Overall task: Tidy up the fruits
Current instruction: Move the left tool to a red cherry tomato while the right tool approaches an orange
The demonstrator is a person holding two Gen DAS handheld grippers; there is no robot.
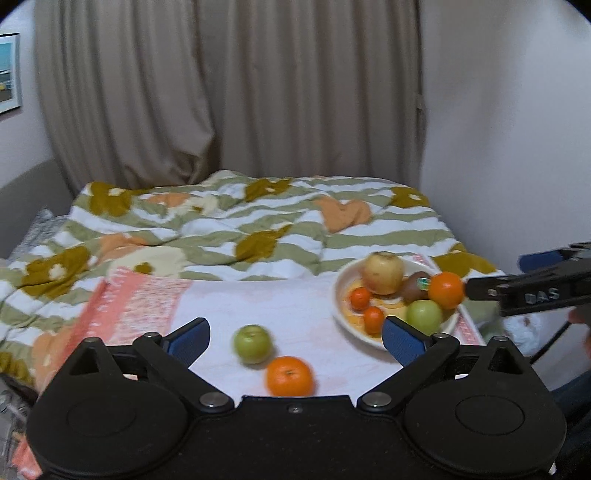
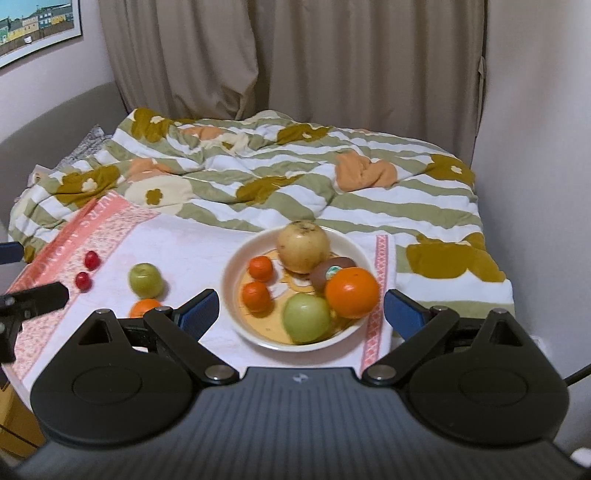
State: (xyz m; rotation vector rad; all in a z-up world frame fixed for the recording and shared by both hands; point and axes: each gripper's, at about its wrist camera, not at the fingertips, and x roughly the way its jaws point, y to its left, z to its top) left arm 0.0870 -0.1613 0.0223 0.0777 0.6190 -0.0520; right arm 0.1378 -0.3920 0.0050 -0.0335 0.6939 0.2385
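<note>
A cream bowl (image 2: 240,258) on a white and pink towel (image 2: 192,243) holds a yellow apple (image 2: 303,247), a kiwi (image 2: 332,273), an orange (image 2: 351,292), a green apple (image 2: 306,317) and two small tangerines (image 2: 260,267). My right gripper (image 2: 301,308) hangs open above the bowl's near side, nothing between its blue pads. Left of the bowl lie a green apple (image 1: 253,343), an orange (image 1: 290,376) and two small red fruits (image 2: 91,259). My left gripper (image 1: 295,334) is open over that apple and orange, empty. The bowl (image 1: 341,314) shows at right in the left wrist view.
The towel lies on a bed with a striped, flowered quilt (image 2: 295,177). Beige curtains (image 2: 295,55) hang behind and a wall (image 2: 535,110) closes the right side. A framed picture (image 2: 37,26) hangs at upper left. The right gripper's fingertip (image 1: 476,288) reaches in beside the bowl.
</note>
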